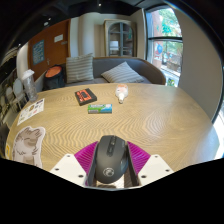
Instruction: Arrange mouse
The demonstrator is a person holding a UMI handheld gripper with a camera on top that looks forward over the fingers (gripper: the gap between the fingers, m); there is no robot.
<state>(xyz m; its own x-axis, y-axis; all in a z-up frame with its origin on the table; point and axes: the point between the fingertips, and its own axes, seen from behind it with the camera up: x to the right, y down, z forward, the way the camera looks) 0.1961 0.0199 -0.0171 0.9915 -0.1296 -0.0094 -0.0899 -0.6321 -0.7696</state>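
Note:
A black computer mouse [111, 160] with a scroll wheel and a small round logo sits between my gripper's [112, 165] two fingers. The magenta pads [86, 154] press against both of its sides, so the gripper is shut on the mouse. It is held just above the near edge of the round wooden table [120, 120].
Beyond the fingers on the table lie a small orange and black item [85, 96], a green box [99, 109] and a pale bottle-like object [122, 93]. A printed paper [29, 110] and a cloth [26, 146] lie at the left. A sofa [110, 70] stands behind the table.

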